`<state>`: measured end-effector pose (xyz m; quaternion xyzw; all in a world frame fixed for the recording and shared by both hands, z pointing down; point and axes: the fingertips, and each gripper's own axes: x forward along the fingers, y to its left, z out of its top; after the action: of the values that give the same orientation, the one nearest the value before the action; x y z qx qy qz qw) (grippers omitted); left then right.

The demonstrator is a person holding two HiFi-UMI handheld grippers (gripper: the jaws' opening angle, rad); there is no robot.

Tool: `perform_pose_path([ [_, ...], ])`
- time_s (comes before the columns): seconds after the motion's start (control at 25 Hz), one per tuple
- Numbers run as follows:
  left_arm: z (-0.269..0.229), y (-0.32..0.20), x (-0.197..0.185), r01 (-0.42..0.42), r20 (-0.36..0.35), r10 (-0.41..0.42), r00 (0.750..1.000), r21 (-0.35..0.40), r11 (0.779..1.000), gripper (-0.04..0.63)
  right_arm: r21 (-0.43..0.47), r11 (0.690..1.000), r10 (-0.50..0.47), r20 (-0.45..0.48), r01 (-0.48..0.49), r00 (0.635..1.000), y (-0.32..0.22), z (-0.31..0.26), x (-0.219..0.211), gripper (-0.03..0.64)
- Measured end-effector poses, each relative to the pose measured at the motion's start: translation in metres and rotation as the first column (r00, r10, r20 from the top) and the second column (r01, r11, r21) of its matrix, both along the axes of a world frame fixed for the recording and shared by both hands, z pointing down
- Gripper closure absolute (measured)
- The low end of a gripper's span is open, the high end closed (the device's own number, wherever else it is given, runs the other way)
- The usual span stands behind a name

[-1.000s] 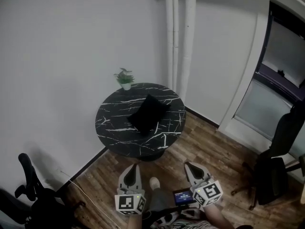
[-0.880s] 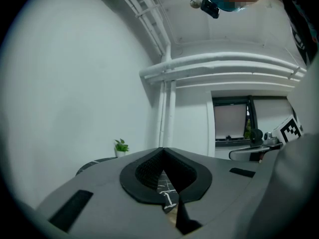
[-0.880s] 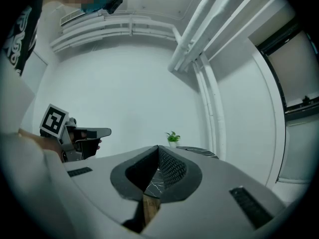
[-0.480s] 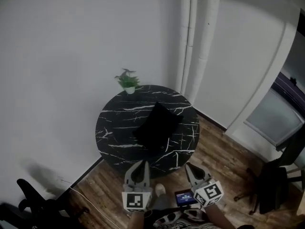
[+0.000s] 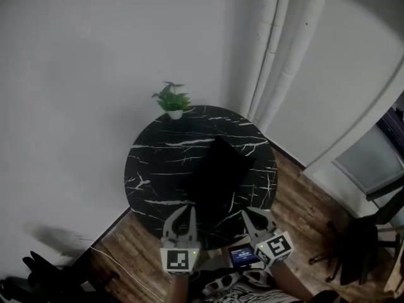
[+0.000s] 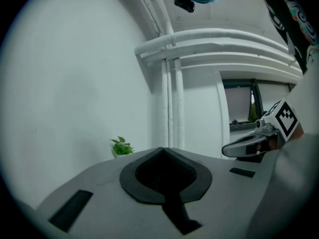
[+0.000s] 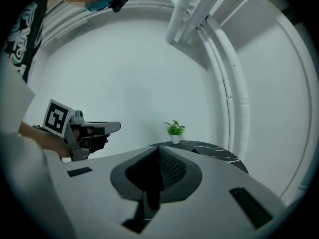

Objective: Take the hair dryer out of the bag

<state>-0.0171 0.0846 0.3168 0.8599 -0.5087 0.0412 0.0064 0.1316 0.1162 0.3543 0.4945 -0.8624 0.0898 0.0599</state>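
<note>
Black bag [image 5: 218, 178] on round table [image 5: 151, 163], potted plant [image 5: 172, 100] behind, pipes [image 5: 295, 43] beyond

Head view above table [image 5: 158, 169]; gripper views level, toward plant [image 7: 175, 129].

Pale grey left gripper [image 5: 185, 212], matching right gripper [image 5: 250, 214], 2 black-and-white marker cubes [image 5: 177, 261], patterned black-and-white top [image 5: 237, 293]

Round black marble table [image 5: 151, 169] standing on a wood-plank floor [image 5: 136, 248].
A black bag [image 5: 218, 178] is lying flat across the middle of the tabletop, reaching toward the near edge. A small green potted plant [image 5: 173, 101] in a white pot is sitting upright at the far rim, well apart from the bag. White veining is showing across the bare parts of the top.
</note>
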Motion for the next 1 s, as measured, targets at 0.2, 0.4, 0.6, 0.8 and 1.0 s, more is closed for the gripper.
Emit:
perform_pose_path([
  [0.2,0.018,-0.031,-0.014,0.003,-0.006,-0.004,1.000,-0.035,0.999,0.584,-0.022,1.000,0.005,-0.024,-0.005,1.000,-0.035,0.011,-0.006,0.598],
  [0.4,0.031,-0.049,-0.022,0.009,-0.019,-0.010,1.000,-0.063,0.998,0.584,-0.014,1.000,0.006,-0.056,-0.007,0.998,-0.056,0.009,-0.010,0.598],
  [0.6,0.035,-0.052,-0.025,0.009,0.010,-0.008,1.000,-0.043,0.999,0.584,-0.006,1.000,0.011,-0.085,-0.011,0.996,-0.054,0.007,-0.004,0.598],
  [0.8,0.047,-0.051,-0.031,0.035,0.046,-0.033,0.998,-0.064,0.997,0.583,-0.026,1.000,0.003,-0.091,-0.005,0.996,-0.054,0.014,0.003,0.598],
  [1.0,0.055,-0.052,-0.034,0.060,0.077,-0.055,0.996,-0.068,0.996,0.583,-0.042,0.999,-0.014,-0.085,0.011,0.996,-0.058,0.023,0.004,0.598],
])
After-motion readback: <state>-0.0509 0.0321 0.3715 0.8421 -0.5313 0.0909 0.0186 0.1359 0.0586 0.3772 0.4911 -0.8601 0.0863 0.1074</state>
